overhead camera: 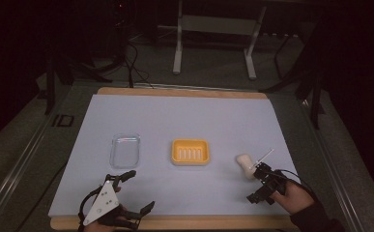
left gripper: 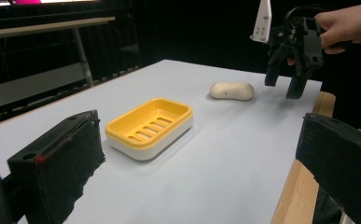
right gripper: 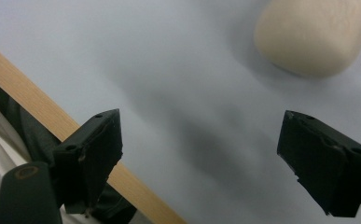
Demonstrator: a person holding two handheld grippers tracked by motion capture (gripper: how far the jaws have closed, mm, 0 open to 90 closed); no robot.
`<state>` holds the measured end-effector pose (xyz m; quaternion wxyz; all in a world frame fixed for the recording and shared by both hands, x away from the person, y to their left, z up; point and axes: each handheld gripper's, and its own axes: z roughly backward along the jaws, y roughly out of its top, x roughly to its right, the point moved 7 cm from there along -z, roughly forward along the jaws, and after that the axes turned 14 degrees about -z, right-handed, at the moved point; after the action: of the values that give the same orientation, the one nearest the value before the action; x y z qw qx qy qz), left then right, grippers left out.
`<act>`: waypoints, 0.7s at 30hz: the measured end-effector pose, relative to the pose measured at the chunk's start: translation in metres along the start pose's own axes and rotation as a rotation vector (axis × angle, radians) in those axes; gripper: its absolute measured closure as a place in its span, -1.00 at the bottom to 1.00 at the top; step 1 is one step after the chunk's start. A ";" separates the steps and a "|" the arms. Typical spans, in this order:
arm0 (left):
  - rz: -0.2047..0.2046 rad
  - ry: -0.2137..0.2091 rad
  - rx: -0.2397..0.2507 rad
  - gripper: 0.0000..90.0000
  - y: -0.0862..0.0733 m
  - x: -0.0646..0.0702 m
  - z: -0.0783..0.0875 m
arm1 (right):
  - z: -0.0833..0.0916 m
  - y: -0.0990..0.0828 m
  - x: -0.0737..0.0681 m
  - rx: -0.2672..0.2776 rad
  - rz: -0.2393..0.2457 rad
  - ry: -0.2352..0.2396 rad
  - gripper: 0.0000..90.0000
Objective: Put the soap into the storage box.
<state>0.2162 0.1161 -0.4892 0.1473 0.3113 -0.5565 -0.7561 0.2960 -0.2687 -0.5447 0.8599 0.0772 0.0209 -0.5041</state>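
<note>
Both grippers' fingers (right gripper: 94, 154) wide apart

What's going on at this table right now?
A person holds a two-jaw gripper in each hand over a pale sheet on a table. The right gripper, jaws open and empty, hovers just short of a cream bar of soap, not touching it. A yellow soap dish sits empty mid-table, with a clear lid lying to its left. The left gripper is open near the front edge, holding nothing.
</note>
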 end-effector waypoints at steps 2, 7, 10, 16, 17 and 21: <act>0.001 0.001 -0.001 -0.98 0.000 0.000 0.000 | -0.001 0.000 0.003 -0.016 -0.034 0.004 -0.71; 0.001 0.002 -0.003 -0.98 0.000 0.000 0.000 | -0.004 0.002 0.008 -0.057 -0.063 -0.011 -0.71; 0.001 0.004 -0.003 -0.98 -0.001 -0.001 0.000 | -0.005 0.004 0.012 -0.073 -0.066 -0.027 -0.70; -0.003 0.003 -0.009 -0.98 -0.001 -0.001 0.000 | -0.008 0.008 0.017 -0.084 -0.080 -0.029 -0.70; 0.000 0.004 -0.008 -0.98 -0.001 0.000 0.000 | -0.008 0.009 0.018 -0.081 -0.082 -0.028 -0.70; -0.005 0.006 -0.014 -0.98 -0.002 -0.001 0.000 | -0.011 0.014 0.021 -0.082 -0.102 -0.020 -0.70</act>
<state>0.2172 0.1169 -0.4905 0.1496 0.3139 -0.5500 -0.7594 0.3186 -0.2782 -0.5560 0.8358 0.0355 0.0367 -0.5467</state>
